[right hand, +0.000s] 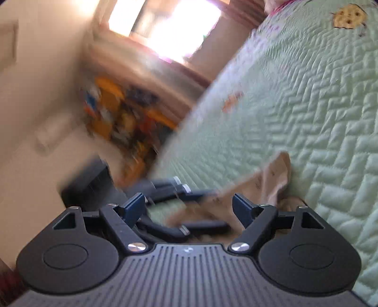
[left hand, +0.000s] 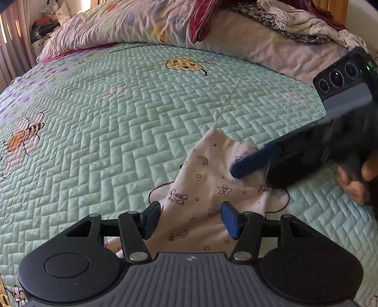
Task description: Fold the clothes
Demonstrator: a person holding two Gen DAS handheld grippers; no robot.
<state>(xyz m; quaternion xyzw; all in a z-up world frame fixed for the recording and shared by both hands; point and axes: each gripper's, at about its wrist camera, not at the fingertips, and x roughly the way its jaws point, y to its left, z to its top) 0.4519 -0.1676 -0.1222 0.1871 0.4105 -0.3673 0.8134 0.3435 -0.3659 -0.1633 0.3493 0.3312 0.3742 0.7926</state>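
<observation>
A pale pink garment (left hand: 205, 189) printed with small cartoon animals lies crumpled on the green quilted bedcover (left hand: 141, 106). My left gripper (left hand: 191, 220) points down at it, open, with a ridge of the cloth running between the two blue pads without being pinched. From the right, my right gripper (left hand: 238, 168) reaches low over the garment's far part, held by a hand (left hand: 354, 181). In the blurred right wrist view that gripper (right hand: 189, 207) stands wide open, nothing gripped, with the garment (right hand: 271, 181) just ahead to the right.
Pillows (left hand: 106, 28) line the head of the bed, with a red checked cloth (left hand: 203, 19) and a heap of other clothes (left hand: 295, 21) on them. The bed's edge runs across the right wrist view, and beyond it are blurred colourful things (right hand: 122, 113) on the floor below a bright window.
</observation>
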